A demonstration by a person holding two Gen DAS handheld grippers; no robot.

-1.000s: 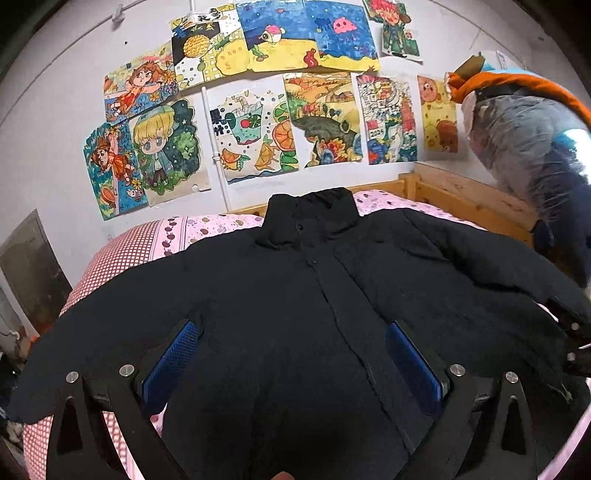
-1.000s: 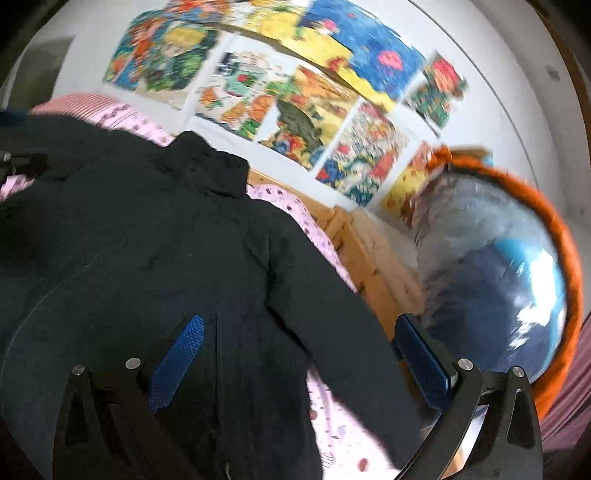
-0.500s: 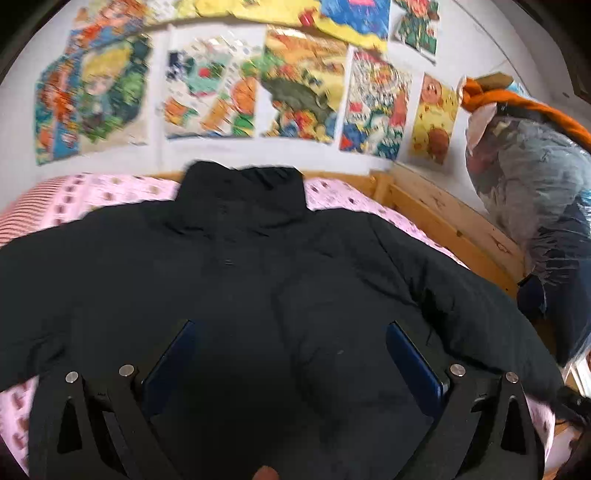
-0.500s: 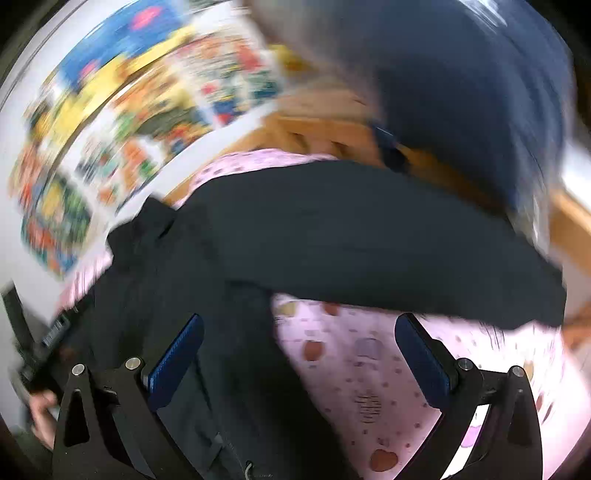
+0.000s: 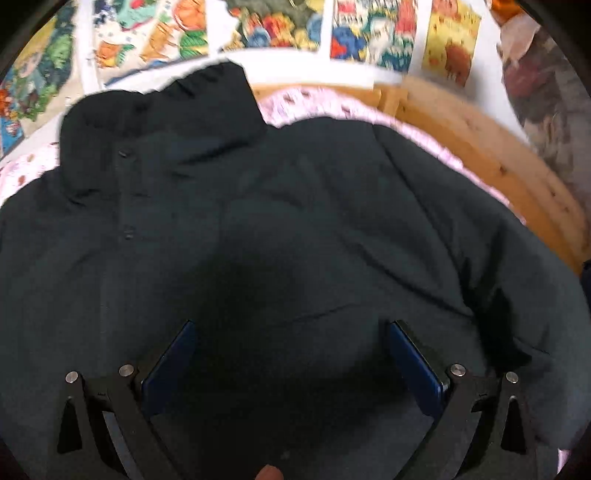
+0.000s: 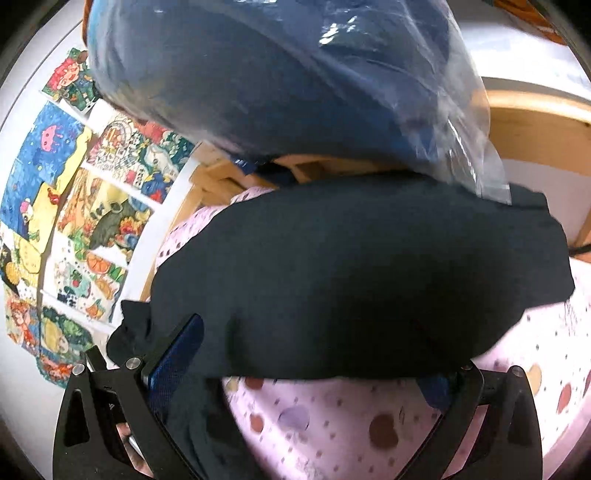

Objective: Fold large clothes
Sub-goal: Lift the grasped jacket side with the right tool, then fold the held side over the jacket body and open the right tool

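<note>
Your black jacket lies flat on the bed, front up, collar toward the headboard. Your left tool hovers spread over its chest; your right tool, jaws just narrowing, straddles the sleeve to fold it inward.

Colourful drawings on the white wall, pink patterned bedsheet (hearts and dots), wooden bed frame

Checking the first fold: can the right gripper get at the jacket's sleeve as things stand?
Probably yes. The right gripper is open with the black jacket's sleeve already lying between its fingers on the pink sheet; nothing blocks it.
</note>
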